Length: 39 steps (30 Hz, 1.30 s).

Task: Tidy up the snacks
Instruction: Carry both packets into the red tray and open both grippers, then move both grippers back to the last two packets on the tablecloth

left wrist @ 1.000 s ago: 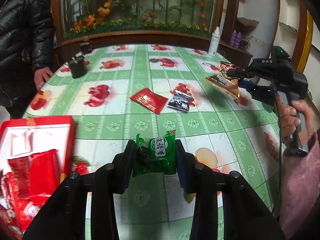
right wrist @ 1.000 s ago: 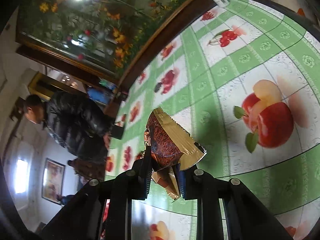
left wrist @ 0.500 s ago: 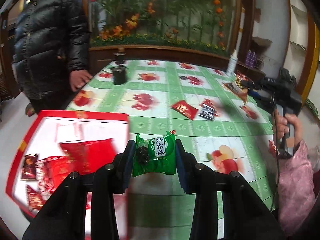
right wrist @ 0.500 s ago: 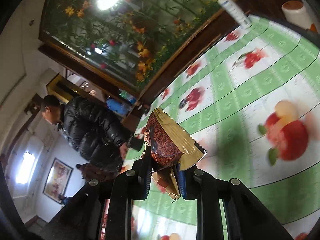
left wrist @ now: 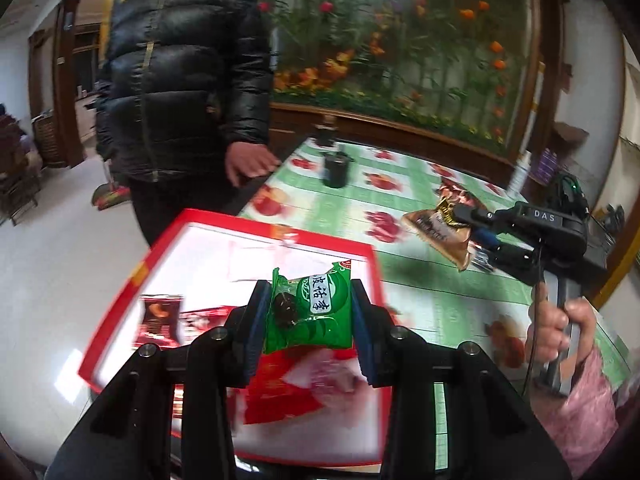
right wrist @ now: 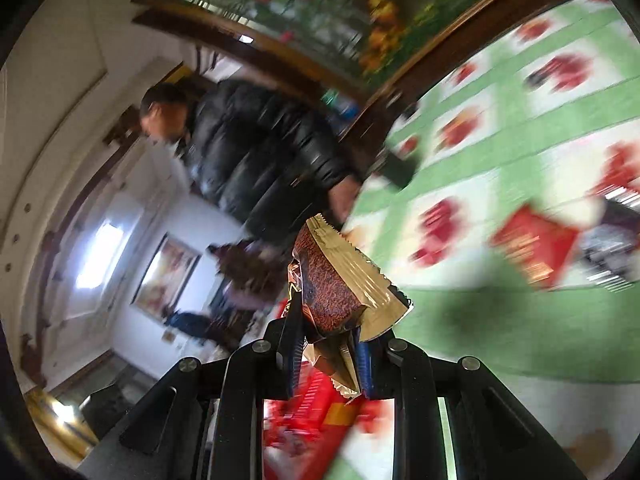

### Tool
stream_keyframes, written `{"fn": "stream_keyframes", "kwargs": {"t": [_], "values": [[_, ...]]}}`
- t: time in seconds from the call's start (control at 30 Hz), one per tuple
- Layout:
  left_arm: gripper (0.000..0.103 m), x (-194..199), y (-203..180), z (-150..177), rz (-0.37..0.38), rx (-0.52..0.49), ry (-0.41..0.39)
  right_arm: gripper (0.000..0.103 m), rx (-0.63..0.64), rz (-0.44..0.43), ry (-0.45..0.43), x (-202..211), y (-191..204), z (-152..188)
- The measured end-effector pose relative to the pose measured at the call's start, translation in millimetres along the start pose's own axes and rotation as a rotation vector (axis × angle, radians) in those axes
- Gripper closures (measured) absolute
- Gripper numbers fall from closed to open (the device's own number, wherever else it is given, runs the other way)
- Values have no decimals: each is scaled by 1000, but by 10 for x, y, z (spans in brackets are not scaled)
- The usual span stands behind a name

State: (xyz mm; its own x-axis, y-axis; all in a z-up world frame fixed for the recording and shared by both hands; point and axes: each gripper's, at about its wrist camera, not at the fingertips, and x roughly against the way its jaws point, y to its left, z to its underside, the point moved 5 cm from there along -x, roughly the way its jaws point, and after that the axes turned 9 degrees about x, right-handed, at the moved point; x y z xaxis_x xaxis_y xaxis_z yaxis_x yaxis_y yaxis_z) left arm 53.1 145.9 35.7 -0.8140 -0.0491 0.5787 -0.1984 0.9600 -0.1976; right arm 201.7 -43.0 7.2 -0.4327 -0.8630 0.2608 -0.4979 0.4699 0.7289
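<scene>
Left wrist view: fingers (left wrist: 308, 320) clamp green snack (left wrist: 308, 312) above fruit-print green tablecloth (left wrist: 432, 280).

Left gripper (left wrist: 308, 316): black frame, blue finger pads, round silver screws on each arm. Right gripper (left wrist: 460, 216): black housing marked "DAS" in white, black cable trailing down. Right hand (left wrist: 554, 330): pink knitted sleeve at wrist.

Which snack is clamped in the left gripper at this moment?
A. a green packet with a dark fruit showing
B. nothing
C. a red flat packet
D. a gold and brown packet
A: the left gripper has its pads pressed on both sides of the green packet, above the red tray.
</scene>
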Motion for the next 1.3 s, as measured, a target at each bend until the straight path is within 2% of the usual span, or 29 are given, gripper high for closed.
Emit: {"fn": "stream_keyframes", "kwargs": {"t": [0.2, 0.33, 0.57, 0.93, 1.07, 1.13, 1.2, 1.3], "values": [[67, -50, 407, -32, -80, 40, -3, 81, 38, -81, 118, -769, 465, 285], [67, -149, 577, -31, -116, 50, 4, 81, 63, -105, 182, -1118, 658, 446], [67, -404, 735, -40, -156, 44, 33, 81, 129, -87, 255, -1453, 827, 622], [65, -564, 807, -5, -190, 60, 63, 78, 222, -3, 290, -1556, 849, 713], [51, -504, 828, -15, -216, 59, 48, 77, 259, 40, 286, -1518, 873, 713], [38, -462, 830, -33, -239, 52, 30, 66, 287, 75, 277, -1484, 874, 689], [34, -413, 827, -43, -251, 49, 15, 56, 282, 78, 257, -1414, 858, 640], [34, -346, 793, -64, -264, 38, 4, 53, 261, 69, 199, -1255, 822, 508]]}}
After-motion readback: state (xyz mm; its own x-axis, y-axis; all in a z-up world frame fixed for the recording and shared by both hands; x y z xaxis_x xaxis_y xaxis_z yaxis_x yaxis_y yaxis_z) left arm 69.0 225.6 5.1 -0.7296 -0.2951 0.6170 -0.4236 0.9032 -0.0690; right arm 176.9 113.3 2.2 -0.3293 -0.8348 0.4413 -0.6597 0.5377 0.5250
